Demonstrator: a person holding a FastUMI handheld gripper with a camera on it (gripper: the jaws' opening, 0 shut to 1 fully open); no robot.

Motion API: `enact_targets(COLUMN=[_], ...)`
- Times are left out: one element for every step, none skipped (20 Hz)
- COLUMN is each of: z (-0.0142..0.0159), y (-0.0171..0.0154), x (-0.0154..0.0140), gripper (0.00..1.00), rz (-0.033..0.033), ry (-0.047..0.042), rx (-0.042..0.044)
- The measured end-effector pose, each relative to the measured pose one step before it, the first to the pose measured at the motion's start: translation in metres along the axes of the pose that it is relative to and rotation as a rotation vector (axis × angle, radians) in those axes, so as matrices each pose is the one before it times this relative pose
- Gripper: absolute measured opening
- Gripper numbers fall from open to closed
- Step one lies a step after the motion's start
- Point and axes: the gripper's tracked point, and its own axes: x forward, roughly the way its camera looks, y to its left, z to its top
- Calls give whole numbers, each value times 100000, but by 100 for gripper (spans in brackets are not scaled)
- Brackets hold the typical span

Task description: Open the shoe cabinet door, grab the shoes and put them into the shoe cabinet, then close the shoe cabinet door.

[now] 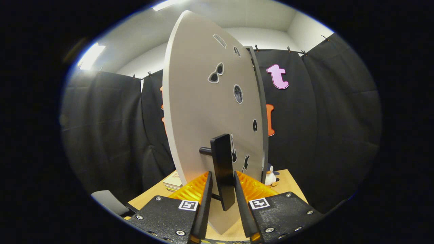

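The pale shoe cabinet door [206,112] stands swung out, edge-on toward me, with several small black stickers on its face. Its black bar handle [223,169] sticks out from the door on short posts and runs down between my fingers. My gripper [222,189] is closed around that handle, one finger on each side and both pressing on it. The cabinet's edge [261,115] shows just right of the door.
A wooden table top [288,184] lies below the door. A small penguin toy [270,175] stands on it to the right of the cabinet. A stack of books [173,182] lies left of the door. A grey chair back [106,200] sits at the table's left corner.
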Motion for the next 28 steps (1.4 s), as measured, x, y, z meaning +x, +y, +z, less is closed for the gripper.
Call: enact_targets(z=[-49,45,-29,-83,-44,-178,-151,96,68,283,109,-77,-9,15,69,-139,119,-9,40,45,85,-138,85,28,22,29,97,181], y=[117,115,123,148,224,352,408,672,322,147,168,520,377,502,511,564,303,177,189,351,265,323,206,198,140,49,88,258], x=[288,150,137,78,119,296,340,672,493,708,728,420,734,884,790,962,749,907,814,421,529,354,563,570,452,596,483,228], gripper=[41,41,41,41,41,41,41,41,41,41,41,42,42,43,45,46,46,47,47,47,47,46,46,46,46,46,46,46], rz=[1321,1460,1380,1599,1760,1637,1560,1734,1796,947,728,1128,820,71,389,730,590,720,541,619,187,-124,-391,-671,-850,-946,-831,-741], ry=[-45,80,12,56,223,253,447,544,-5,-783,-295,174,543,285,-372,214,90,85,-179,-426,-521,199,-50,201,9,217,-116,-273], rx=[33,-571,-561,-520,-344,22,77,52,-529,-1020,-1550,-1149,-825,-977,-495,193,1108,726,582,-342,-87,-17,-266,-547,-467,-806,-943,-967])
